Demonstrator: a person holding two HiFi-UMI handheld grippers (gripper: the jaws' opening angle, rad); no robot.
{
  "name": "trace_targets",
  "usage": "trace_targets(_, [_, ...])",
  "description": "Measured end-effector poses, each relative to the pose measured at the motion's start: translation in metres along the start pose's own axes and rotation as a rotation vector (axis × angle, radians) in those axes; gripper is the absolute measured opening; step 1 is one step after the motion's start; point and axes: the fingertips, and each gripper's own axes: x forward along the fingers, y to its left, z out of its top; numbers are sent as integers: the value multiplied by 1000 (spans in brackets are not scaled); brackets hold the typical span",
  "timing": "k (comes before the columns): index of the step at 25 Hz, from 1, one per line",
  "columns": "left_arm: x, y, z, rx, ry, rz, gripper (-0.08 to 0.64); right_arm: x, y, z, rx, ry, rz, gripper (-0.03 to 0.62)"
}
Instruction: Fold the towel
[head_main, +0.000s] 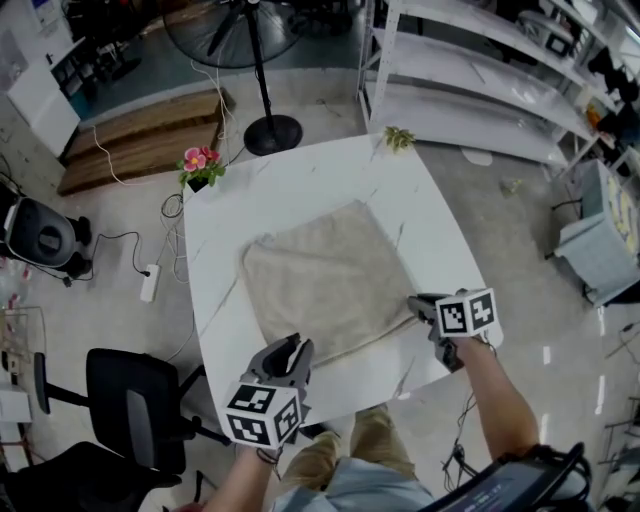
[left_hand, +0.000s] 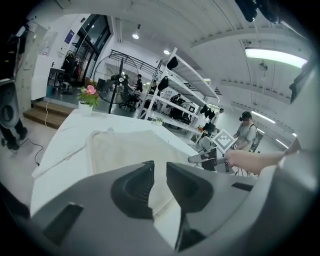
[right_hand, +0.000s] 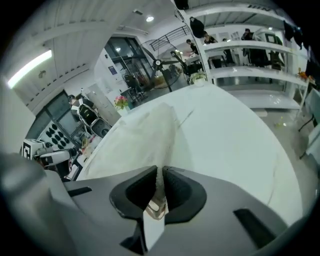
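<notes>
Lower centre, the left gripper (head_main: 290, 352) hangs slightly open and empty. Mid-right, the right gripper (head_main: 418, 305) pinches a corner of the towel (head_main: 320, 280). Lifted by that corner alone, the fold could skew.

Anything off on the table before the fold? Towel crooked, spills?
Nothing spilled or damaged. The towel lies flat on the table, and only its far left corner looks slightly rumpled. The right gripper is shut on the towel's near right corner. The left gripper holds nothing, its jaws slightly apart.
</notes>
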Motion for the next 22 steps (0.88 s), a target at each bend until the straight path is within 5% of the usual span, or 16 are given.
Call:
trace_targets(4, [-24, 16, 4, -11, -43, 29, 78, -19, 34, 37, -114, -90, -29, 44])
trace_targets(11, [-75, 37, 4, -39, -136, 68, 78, -20, 158, 79, -524, -130, -3, 41])
trace_targets(16, [-103, 47, -2, -60, -168, 96, 78, 4, 243, 65, -799, -72, 46, 41])
trace_targets(22, [-125, 58, -25, -97, -172, 125, 78, 53, 293, -2, -1035, 55, 88, 43])
